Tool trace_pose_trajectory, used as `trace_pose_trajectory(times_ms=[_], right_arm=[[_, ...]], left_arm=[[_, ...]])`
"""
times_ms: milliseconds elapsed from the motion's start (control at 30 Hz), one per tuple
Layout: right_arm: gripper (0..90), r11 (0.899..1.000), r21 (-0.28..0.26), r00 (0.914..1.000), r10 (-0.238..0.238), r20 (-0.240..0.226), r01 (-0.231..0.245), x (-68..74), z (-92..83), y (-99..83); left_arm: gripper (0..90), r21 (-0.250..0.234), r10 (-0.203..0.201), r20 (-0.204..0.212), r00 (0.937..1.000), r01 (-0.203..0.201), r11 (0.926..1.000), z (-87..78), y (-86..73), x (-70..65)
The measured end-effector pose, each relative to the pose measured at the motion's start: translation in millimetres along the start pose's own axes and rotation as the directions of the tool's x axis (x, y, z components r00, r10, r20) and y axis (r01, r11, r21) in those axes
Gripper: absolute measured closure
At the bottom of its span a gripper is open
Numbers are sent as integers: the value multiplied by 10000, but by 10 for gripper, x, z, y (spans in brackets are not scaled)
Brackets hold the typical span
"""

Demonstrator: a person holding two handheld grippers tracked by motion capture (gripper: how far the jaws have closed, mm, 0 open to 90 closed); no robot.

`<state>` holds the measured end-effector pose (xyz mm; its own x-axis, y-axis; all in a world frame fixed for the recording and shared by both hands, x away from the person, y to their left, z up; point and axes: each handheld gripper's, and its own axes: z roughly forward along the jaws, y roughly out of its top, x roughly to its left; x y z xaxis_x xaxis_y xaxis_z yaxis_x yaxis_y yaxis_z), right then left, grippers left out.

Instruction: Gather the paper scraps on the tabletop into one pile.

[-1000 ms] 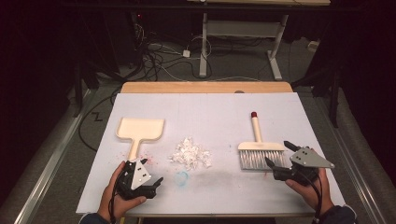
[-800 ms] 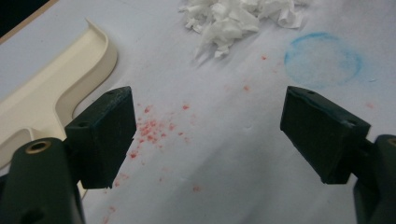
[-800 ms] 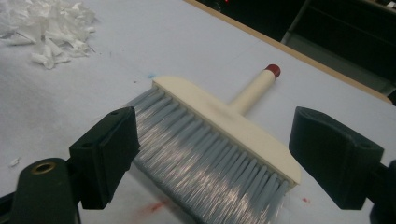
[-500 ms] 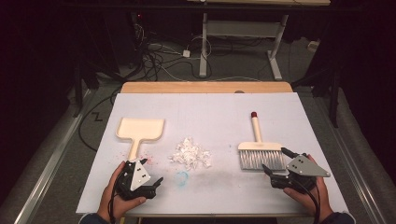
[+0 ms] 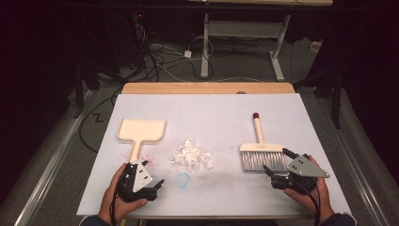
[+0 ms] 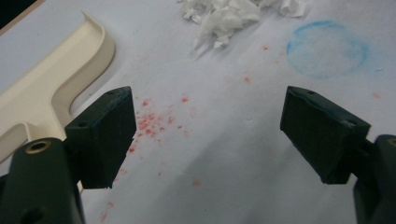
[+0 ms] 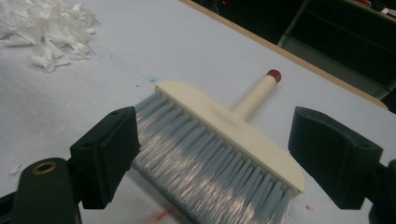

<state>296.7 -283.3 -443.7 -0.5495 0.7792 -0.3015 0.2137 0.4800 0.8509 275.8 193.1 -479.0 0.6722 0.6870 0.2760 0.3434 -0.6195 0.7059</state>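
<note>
A cream dustpan point(image 5: 140, 132) lies on the left of the white table cover, handle toward me; its edge shows in the left gripper view point(image 6: 56, 88). A pile of white paper scraps point(image 5: 192, 155) point(image 6: 224, 14) point(image 7: 46, 32) sits mid-table. A cream hand brush with grey bristles and a red-capped handle point(image 5: 260, 150) point(image 7: 229, 135) lies on the right. My left gripper point(image 5: 151, 175) point(image 6: 205, 135) is open, just below the dustpan handle. My right gripper point(image 5: 277, 162) point(image 7: 215, 158) is open beside the bristles, which lie between its jaws.
A blue chalk ring point(image 5: 183, 179) point(image 6: 327, 49) and red specks point(image 6: 154, 123) mark the cover near the left gripper. A wooden table edge point(image 5: 207, 88) runs along the back. Beyond it are cables and desk legs point(image 5: 207, 42) on the floor.
My right gripper has slid left and slightly toward me, closing in on the brush bristles. The left gripper has stayed put.
</note>
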Motion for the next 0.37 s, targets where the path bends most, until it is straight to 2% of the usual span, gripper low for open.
trace_pose_trajectory(times_ms=[167, 233, 367], right_arm=[[167, 9999, 161, 9999, 0, -144, 2, 14, 34, -7], [167, 9998, 177, 9999, -117, -88, 118, 17, 32, -4], [166, 9998, 205, 10000, -57, -20, 57, 6, 27, -6]], left_arm=[[172, -86, -51, 13, 10000, 52, 9999, 10, 11, 22], [172, -10, 14, 12, 10000, -14, 10000, 28, 19, 21], [172, -9, 20, -18, 10000, -20, 10000, 39, 32, 22]])
